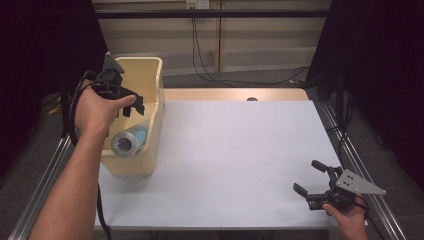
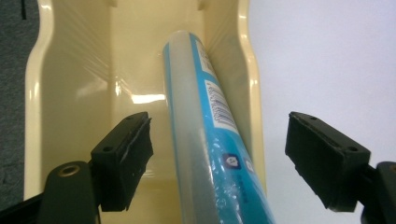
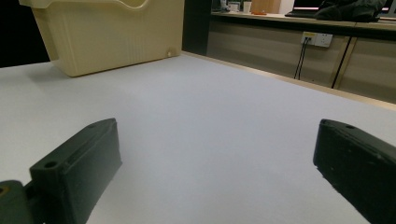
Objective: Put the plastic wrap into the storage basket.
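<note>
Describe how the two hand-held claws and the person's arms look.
Both are black two-jaw tools with flat rectangular pads. The right claw carries a grey three-cornered plate with small holes. The left claw has a grey plate too and trails a black cable. The forearms are bare: no sleeves, no gloves.

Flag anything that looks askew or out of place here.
The blue-labelled roll lies slanted in the cream bin, one end propped on the near rim instead of flat on the bottom. Nothing looks spilled or damaged.

Bright overhead light, dark bkgd; glare on bin; edges maybe soft.
</note>
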